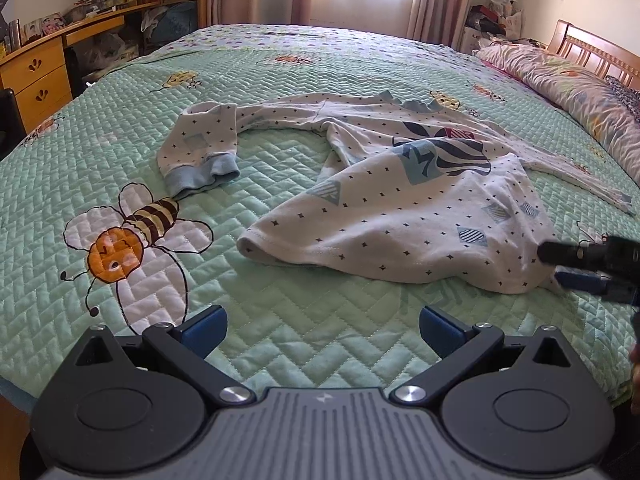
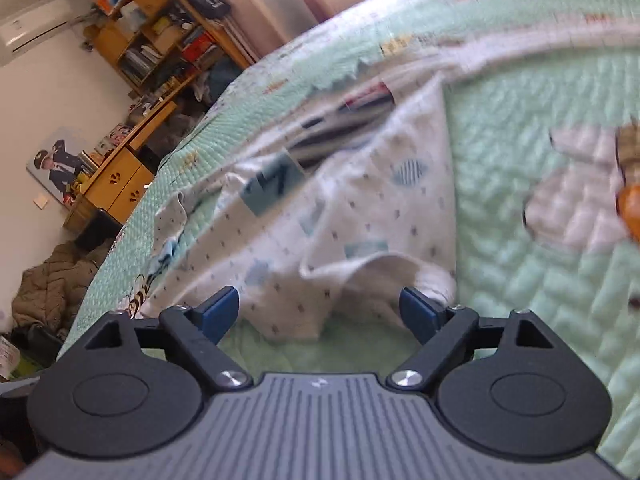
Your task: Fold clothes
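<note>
A white long-sleeve shirt [image 1: 400, 204] with small dark dots, blue cuffs and a blue-and-navy print lies crumpled on the green quilted bed [image 1: 312, 320]. One sleeve [image 1: 200, 148] curls out to the left. My left gripper [image 1: 322, 332] stands open over bare quilt, short of the shirt's near hem. My right gripper [image 1: 557, 266] comes in from the right at the shirt's near right corner. In the blurred right wrist view, that right gripper [image 2: 320, 312] is open, and the shirt's hem [image 2: 340, 280] lies between its blue fingers [image 2: 220, 310].
A bee pattern [image 1: 132, 236] is stitched on the quilt at the left. Pillows [image 1: 568, 84] and a wooden headboard [image 1: 592, 48] are at the far right. A wooden desk with drawers [image 1: 36, 76] and shelves stands beyond the bed's left edge. A window with curtains is behind.
</note>
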`<action>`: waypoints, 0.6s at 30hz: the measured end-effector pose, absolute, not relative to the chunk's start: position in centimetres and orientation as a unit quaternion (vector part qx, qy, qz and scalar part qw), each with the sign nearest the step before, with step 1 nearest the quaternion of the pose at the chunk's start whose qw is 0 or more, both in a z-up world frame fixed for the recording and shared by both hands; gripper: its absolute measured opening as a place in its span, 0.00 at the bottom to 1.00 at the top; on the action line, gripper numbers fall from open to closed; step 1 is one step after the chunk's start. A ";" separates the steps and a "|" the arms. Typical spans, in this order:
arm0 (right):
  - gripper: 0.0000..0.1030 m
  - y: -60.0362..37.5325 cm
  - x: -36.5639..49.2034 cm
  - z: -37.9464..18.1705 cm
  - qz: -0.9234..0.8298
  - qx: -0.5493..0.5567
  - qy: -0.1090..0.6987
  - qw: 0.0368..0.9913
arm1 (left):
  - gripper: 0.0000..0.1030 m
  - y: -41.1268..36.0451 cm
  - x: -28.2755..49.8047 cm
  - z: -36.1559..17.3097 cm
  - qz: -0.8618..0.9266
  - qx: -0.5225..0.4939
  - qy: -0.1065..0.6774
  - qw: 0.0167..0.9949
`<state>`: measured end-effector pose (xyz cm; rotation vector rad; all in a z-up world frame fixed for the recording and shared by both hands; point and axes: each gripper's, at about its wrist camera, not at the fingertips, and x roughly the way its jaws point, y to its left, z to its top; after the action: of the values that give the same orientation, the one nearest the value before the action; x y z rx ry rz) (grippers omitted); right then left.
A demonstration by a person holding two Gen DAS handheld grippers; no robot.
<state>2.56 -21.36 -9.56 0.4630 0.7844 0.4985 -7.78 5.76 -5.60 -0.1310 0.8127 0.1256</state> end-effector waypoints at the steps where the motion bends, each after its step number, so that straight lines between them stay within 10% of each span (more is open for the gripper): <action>1: 0.85 -21.5 2.4 -9.6 0.237 0.225 0.375 0.867 | 0.99 5.8 -7.8 -5.6 0.062 -0.063 0.395 0.914; 18: 0.89 -21.6 2.3 -10.8 0.206 0.234 0.371 0.875 | 0.99 6.1 -7.2 -5.8 0.070 -0.064 0.421 0.902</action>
<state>2.34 -21.58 -10.83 0.4891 0.7741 0.4308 -7.24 6.08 -5.81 -0.1320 0.8715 0.1457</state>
